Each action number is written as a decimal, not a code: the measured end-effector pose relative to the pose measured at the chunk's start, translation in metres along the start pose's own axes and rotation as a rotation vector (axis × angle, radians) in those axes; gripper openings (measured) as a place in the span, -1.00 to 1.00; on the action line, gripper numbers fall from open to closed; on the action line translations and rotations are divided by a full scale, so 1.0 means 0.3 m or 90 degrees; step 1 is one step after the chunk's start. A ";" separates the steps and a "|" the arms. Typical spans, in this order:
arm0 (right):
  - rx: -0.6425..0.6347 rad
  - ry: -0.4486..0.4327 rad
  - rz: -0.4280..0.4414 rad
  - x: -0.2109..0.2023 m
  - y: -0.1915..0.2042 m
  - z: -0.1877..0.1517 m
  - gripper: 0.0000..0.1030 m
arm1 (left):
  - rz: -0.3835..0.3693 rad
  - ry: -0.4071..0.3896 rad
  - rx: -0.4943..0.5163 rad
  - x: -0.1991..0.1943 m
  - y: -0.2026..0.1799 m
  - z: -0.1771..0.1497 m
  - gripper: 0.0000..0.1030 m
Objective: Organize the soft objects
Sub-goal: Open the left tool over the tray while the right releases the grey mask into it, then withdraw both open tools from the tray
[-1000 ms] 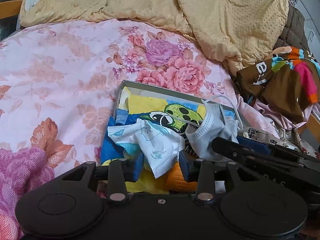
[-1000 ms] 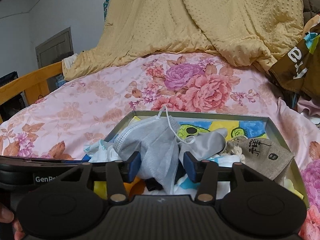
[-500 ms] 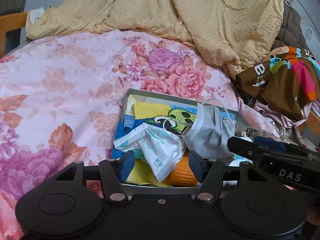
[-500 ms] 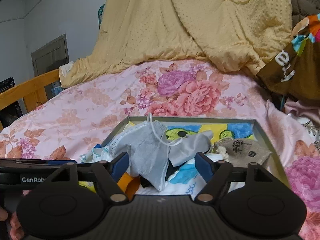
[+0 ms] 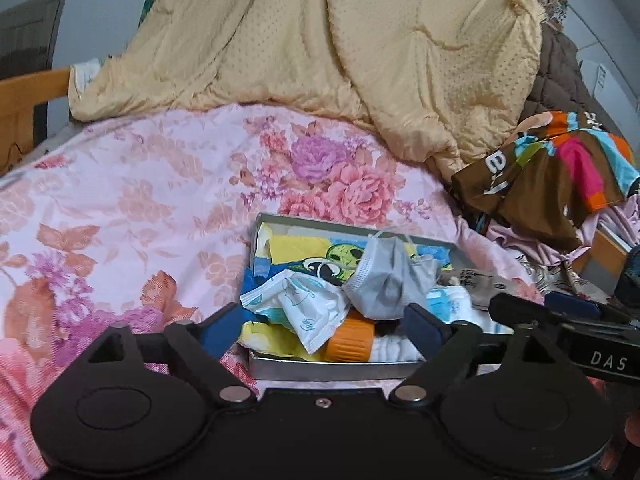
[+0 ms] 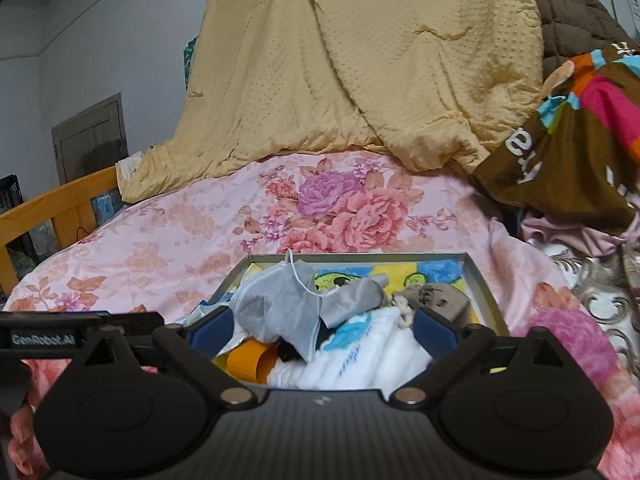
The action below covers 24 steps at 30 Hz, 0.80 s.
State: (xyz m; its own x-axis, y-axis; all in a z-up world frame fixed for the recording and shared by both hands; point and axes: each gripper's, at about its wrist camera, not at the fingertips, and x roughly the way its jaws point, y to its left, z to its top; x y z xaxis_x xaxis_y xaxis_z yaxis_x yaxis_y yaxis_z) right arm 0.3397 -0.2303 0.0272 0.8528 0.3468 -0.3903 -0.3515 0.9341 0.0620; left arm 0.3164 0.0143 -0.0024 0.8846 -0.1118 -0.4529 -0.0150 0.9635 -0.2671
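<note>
Backed off from tray (image 5: 320, 368) at lower centre — both hand-held grippers, left (image 5: 320, 326) and right (image 6: 322, 330), just spread, pinching nothing. Gray mask (image 6: 280, 308) heaped loosely inside; could slide out.

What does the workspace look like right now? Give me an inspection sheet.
Surface: floral quilt over a bed.
Job's things: metal tray holding grey face mask, white printed mask, brown pouch, white cloth, orange container.
Clutter: yellow blanket, brown multicoloured cloth.
Grippers: left gripper and right gripper open, just been opening, gripping nothing.
Cables: nothing seen.
Surroundings: wooden bed rail, door.
</note>
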 end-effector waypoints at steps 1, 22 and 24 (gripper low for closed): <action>0.001 -0.002 -0.003 -0.022 -0.002 0.004 0.96 | 0.001 -0.004 0.002 -0.022 -0.006 -0.002 0.80; 0.030 -0.007 -0.043 -0.411 0.031 -0.165 0.99 | -0.002 -0.029 0.040 -0.348 -0.107 -0.173 0.98; 0.030 0.001 -0.046 -0.435 0.044 -0.188 0.99 | 0.000 -0.028 0.048 -0.373 -0.110 -0.205 0.98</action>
State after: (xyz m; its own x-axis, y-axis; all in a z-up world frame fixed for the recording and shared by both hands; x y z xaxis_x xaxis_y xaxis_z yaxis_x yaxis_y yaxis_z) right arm 0.2019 -0.2680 0.0272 0.8748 0.2778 -0.3970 -0.2698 0.9598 0.0772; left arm 0.1892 -0.0199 0.0047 0.9041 -0.1020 -0.4151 0.0179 0.9793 -0.2017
